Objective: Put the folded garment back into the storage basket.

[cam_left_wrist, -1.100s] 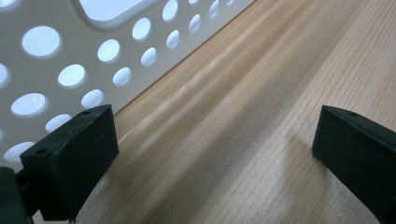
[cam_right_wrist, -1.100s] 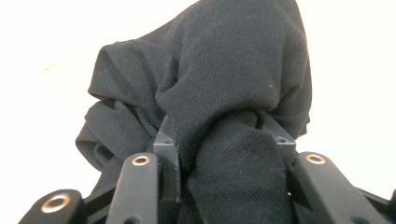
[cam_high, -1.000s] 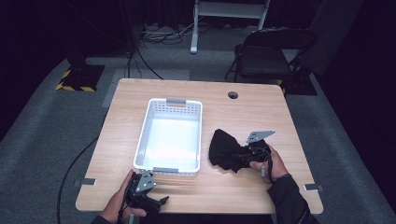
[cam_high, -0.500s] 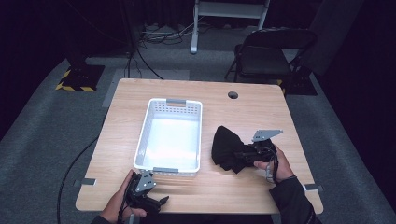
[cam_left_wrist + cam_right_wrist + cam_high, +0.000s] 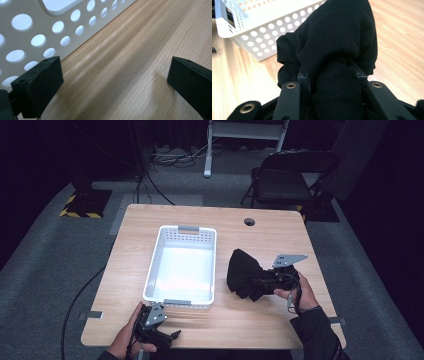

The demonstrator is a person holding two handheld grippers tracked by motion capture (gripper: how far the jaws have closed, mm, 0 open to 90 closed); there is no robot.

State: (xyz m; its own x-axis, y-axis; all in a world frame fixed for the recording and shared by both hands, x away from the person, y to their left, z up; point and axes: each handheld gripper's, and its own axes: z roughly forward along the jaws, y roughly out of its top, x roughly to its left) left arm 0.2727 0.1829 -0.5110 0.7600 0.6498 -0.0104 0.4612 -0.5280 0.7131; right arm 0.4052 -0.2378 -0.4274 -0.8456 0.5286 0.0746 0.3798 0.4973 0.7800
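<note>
The black cloth (image 5: 337, 50) pretty much swallowed the right gripper (image 5: 332, 77) pads, and the white basket (image 5: 262, 32) got cut off at the frame's top-left edge.

White basket (image 5: 181, 270) on table (image 5: 260, 317); chair (image 5: 285, 182) behind

A light wooden desk (image 5: 235, 317) at frame centre carries a white perforated basket (image 5: 156, 270) left of its middle.

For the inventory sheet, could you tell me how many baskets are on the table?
1: the white basket sits mid-table, left of the black cloth.
</note>
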